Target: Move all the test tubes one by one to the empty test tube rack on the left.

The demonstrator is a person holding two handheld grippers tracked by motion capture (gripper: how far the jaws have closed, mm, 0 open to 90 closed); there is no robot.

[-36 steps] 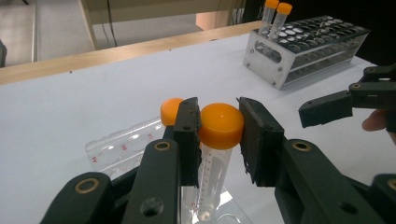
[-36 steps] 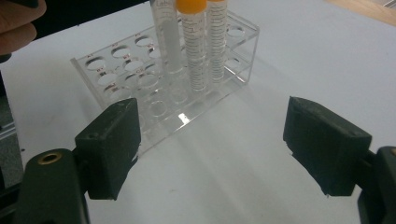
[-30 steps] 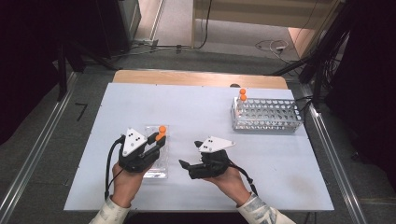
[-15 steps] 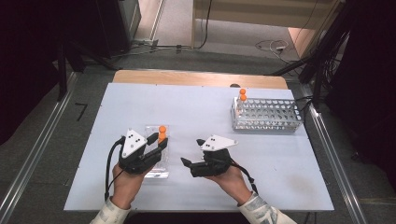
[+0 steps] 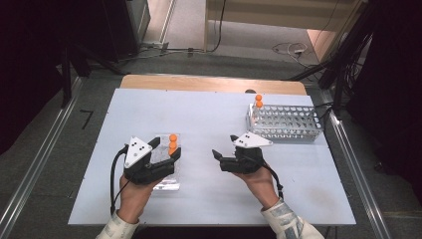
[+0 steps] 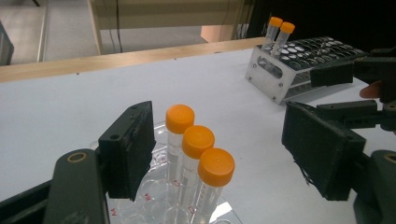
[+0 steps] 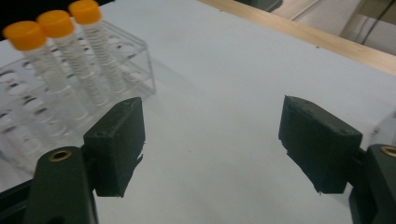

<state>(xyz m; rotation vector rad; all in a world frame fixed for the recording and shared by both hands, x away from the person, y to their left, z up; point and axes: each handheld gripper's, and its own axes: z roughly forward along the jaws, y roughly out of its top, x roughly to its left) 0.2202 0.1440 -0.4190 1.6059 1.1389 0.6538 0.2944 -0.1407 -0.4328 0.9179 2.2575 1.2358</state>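
Fingers (image 6: pixel 126 149) of the left gripper (image 5: pixel 164 149) have just been opening and stand apart around three orange-capped clear plastic tubes (image 6: pixel 196 158), pads clear of them. The tubes stand upright in a clear plastic rack (image 5: pixel 166 174) on the white counter (image 5: pixel 214 114); its lower part is cut off in the left gripper view. The right gripper (image 5: pixel 224 154) has its fingers spread, closing slightly, with nothing between them. A perforated metal rack (image 5: pixel 286 122) stands well apart.

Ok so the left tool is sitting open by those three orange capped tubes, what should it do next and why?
Probably draw the left tool back clear of the rack. Its jaws have just been opening, and the three orange-capped tubes stand upright in the clear rack between them, untouched by either pad, so the placing looks done.
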